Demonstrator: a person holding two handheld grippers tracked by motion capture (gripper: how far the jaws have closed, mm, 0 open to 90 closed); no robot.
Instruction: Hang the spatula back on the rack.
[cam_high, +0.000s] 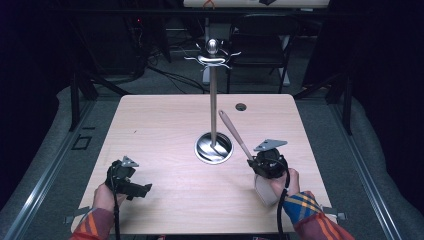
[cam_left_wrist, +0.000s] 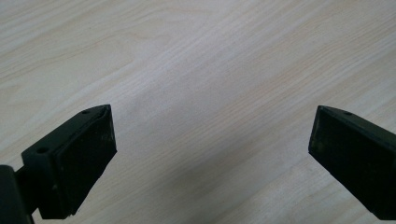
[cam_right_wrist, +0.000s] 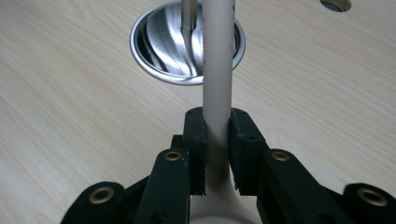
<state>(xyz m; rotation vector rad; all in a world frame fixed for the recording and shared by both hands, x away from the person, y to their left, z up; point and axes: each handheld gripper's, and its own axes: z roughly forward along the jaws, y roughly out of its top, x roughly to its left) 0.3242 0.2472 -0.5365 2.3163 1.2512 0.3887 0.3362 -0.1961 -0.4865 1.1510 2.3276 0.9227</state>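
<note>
A metal utensil stand (cam_high: 213, 100) rises from a round shiny base (cam_high: 214, 148) at the table's middle, with curved hooks (cam_high: 213, 56) at its top. My right gripper (cam_high: 255, 162) is shut on the handle of a beige spatula (cam_high: 234, 134), which slants up toward the pole; its blade (cam_high: 265, 189) hangs below by the hand. In the right gripper view the handle (cam_right_wrist: 217, 60) is pinched by my right gripper (cam_right_wrist: 217, 140), with the base (cam_right_wrist: 159, 42) just beyond. My left gripper (cam_high: 142, 190) rests at the front left, open (cam_left_wrist: 212, 140) over bare wood.
The light wooden table (cam_high: 165, 125) has a small cable hole (cam_high: 241, 106) at the back right of the stand. A dark chair (cam_high: 260, 45) stands behind the table's far edge. Grey floor surrounds the table.
</note>
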